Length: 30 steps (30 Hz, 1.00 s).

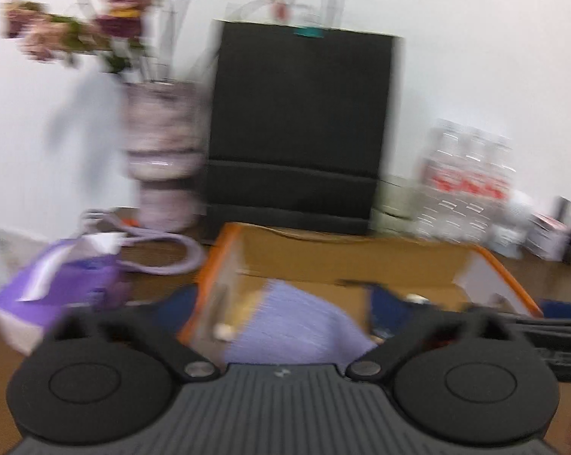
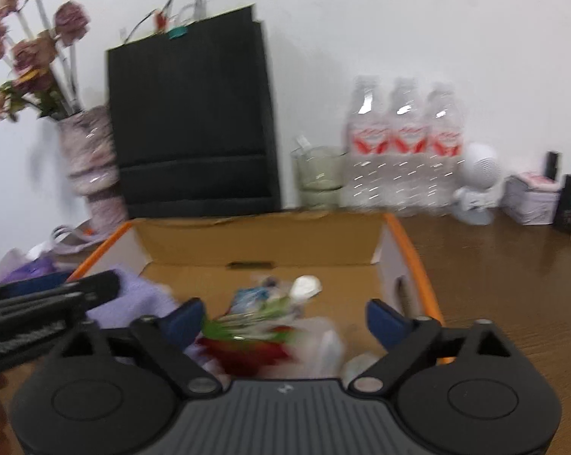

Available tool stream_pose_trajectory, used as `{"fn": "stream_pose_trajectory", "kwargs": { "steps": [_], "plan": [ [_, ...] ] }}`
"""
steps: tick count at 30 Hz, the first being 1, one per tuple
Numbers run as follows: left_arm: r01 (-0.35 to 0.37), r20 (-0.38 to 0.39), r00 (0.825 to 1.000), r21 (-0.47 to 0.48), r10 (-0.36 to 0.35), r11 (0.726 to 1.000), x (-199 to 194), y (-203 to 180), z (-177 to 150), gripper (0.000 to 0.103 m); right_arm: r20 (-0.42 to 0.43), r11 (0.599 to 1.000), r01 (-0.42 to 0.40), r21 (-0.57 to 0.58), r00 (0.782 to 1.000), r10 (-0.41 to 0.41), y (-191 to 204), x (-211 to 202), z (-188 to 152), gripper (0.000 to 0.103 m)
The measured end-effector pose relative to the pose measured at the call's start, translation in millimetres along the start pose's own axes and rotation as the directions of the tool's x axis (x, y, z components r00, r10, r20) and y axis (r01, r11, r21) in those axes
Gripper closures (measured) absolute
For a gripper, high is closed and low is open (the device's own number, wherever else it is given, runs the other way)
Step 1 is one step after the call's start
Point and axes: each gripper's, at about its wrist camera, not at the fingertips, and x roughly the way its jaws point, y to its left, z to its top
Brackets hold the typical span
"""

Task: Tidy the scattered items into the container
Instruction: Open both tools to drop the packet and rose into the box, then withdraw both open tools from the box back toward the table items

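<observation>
An open cardboard box [image 1: 323,261] with orange edges stands on the wooden table right in front of both grippers. In the left wrist view a lilac cloth [image 1: 297,326] lies inside it, under my left gripper [image 1: 285,307], whose blue fingers stand wide apart and press on nothing. In the right wrist view the box [image 2: 262,242] holds a red and green snack packet [image 2: 247,337], a white crumpled item [image 2: 304,288] and the lilac cloth [image 2: 134,299]. My right gripper [image 2: 283,322] is open above the packet, its pads clear of it. Both views are blurred.
Behind the box stand a black paper bag [image 2: 190,113], a vase of dried flowers [image 2: 88,159], a glass [image 2: 319,174], three water bottles [image 2: 403,144] and a white figure [image 2: 475,185]. A purple bag [image 1: 58,284] lies left of the box. Bare wood table [image 2: 513,284] is to the right.
</observation>
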Motion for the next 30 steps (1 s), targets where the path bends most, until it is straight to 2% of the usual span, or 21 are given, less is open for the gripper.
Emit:
{"fn": "stream_pose_trajectory", "kwargs": {
  "steps": [1, 3, 13, 23, 30],
  "plan": [
    [0.029, -0.006, 1.0, -0.015, -0.029, 0.999, -0.2, 4.4, 2.0, 0.0, 0.015, 1.0, -0.001, 0.025, 1.0, 0.0, -4.5, -2.7, 2.2, 0.0],
    [0.062, -0.022, 0.998, -0.06, -0.064, 0.996, -0.5, 10.0, 3.7, 0.0, 0.034, 0.997, -0.006, 0.075, 0.999, 0.004, -10.4, -5.7, 4.8, 0.0],
    [0.066, -0.023, 0.997, -0.055, -0.067, 0.996, -2.1, 7.1, 4.0, 0.0, 0.027, 1.0, 0.011, 0.025, 1.0, -0.012, -5.0, -7.5, 6.6, 0.0],
    [0.066, -0.02, 0.998, -0.054, -0.067, 0.996, -3.2, 8.3, 3.5, 0.0, 0.008, 1.0, 0.01, 0.025, 1.0, -0.01, -7.1, -7.0, 6.9, 0.0],
    [0.102, 0.003, 0.995, -0.036, -0.102, 0.994, -31.6, 28.5, 2.0, 0.0, 0.032, 0.998, -0.038, 0.04, 0.999, 0.037, -16.2, -27.8, 7.8, 0.0]
  ]
}}
